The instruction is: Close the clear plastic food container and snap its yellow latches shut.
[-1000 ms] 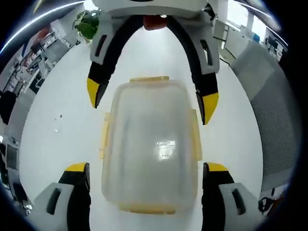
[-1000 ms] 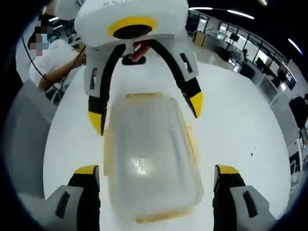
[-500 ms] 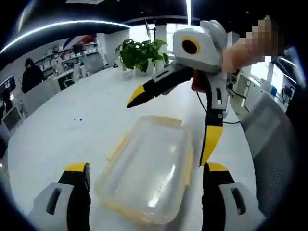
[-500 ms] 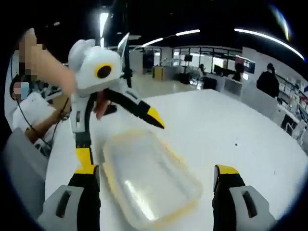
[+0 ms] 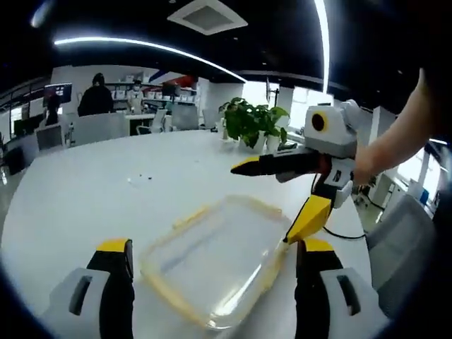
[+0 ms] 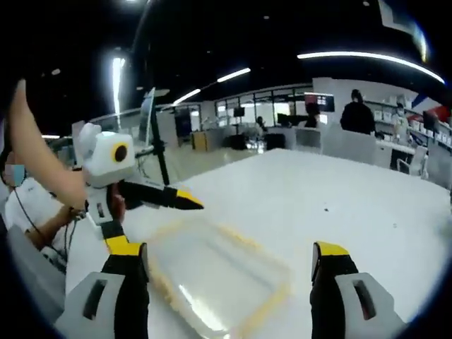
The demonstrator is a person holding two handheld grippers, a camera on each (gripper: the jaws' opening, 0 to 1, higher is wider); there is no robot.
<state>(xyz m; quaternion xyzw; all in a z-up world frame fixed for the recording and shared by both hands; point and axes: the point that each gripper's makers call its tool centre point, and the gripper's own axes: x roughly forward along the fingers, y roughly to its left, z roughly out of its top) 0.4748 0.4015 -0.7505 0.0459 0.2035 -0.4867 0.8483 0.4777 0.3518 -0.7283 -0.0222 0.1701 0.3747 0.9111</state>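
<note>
- 1 container [image 5: 215, 267] lies on the white table [image 5: 92, 205], its lid on; it sits just ahead of the left tongs [image 5: 210, 272], between their 2 jaws in the left gripper view.
- In the right gripper view the same container [image 6: 219, 279] lies between the 2 jaws of the right tongs [image 6: 229, 272], just in front of them.
- Yellow latches [image 5: 185, 216] run along the container's edges; how many there are, and whether they are snapped, cannot be told.
- Left tongs: spread wide, holding nothing. They also show at the left of the right gripper view [image 6: 152, 222], jaws apart, the lower yellow tip near the container's near-left corner.
- Right tongs: spread wide, holding nothing. In the left gripper view they come in from the right [image 5: 265, 201], 1 jaw level above the container, the other angled down to its right edge; whether it touches cannot be told.
- 1 potted plant [image 5: 252, 123] stands on the table beyond the right tongs.
- 1 grey chair [image 5: 397, 247] stands to the right of the table.
- 1 cable [image 5: 346, 234] trails on the table beneath the right tongs.
- 2 people [image 6: 357, 116] stand far off behind the table.
</note>
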